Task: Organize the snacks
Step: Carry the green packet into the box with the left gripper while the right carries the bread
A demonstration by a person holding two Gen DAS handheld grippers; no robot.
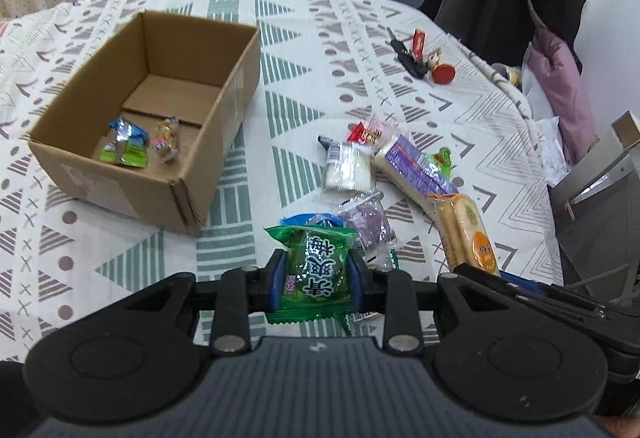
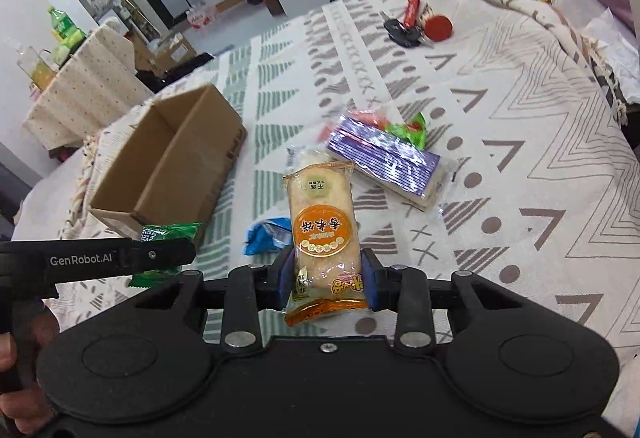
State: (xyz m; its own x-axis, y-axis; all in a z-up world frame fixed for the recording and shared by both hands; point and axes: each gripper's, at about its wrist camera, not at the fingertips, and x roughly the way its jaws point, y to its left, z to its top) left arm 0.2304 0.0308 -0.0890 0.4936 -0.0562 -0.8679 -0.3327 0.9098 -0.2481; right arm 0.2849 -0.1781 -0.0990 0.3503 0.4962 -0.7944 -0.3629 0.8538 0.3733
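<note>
Left wrist view: left gripper [image 1: 317,274] clamping green packet [image 1: 316,270], lower centre, ready for box [image 1: 200,173]. Right gripper [image 2: 329,280] pinching rice cracker [image 2: 323,226] likewise.

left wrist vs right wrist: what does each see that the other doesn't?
Only the left wrist view: the two snacks inside the cardboard box, a blue-green packet and a small clear-wrapped one; also the pale purple packet.

Only the right wrist view: a green bottle on a side table, and the left gripper's side.

Both: the box, green snack in the left gripper, orange rice cracker pack in the right gripper, purple-striped pack, keys.
</note>
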